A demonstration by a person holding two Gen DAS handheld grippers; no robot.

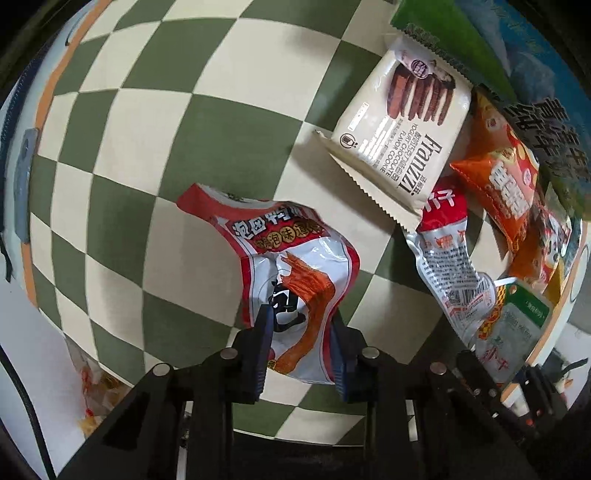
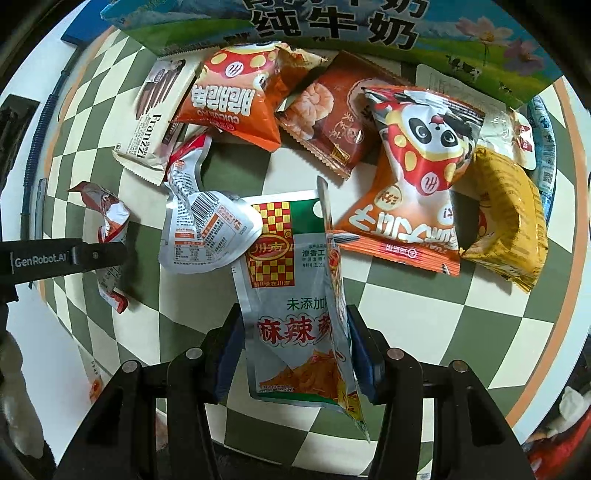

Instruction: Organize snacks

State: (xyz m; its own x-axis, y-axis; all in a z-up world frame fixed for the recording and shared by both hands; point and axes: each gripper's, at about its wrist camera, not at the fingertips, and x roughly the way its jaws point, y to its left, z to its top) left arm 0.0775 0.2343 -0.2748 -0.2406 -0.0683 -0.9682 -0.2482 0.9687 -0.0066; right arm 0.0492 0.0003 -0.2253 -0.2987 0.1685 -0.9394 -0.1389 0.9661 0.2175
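Observation:
My left gripper [image 1: 299,332] is shut on a red-and-white snack pouch [image 1: 291,258], which hangs crumpled above the checked cloth. The right wrist view shows that same pouch [image 2: 110,221] at the left, under the left gripper's black body [image 2: 74,254]. My right gripper [image 2: 291,350] is shut on a silver-and-green pouch with red characters [image 2: 288,295], its blue pads pressing both folded sides. The rest of the snacks lie in a loose pile beyond it: a Franzzi cookie pack [image 2: 155,122], an orange bag [image 2: 232,99], a silver barcode pouch [image 2: 207,229] and a panda bag [image 2: 417,166].
A round table with a green-and-cream checked cloth [image 1: 147,110] bears everything. A large milk carton [image 2: 332,26] stands behind the pile. A brown shrimp-cracker pack [image 2: 325,110] and a yellow pack [image 2: 509,229] lie there too. The table's orange rim [image 1: 44,110] curves along the left.

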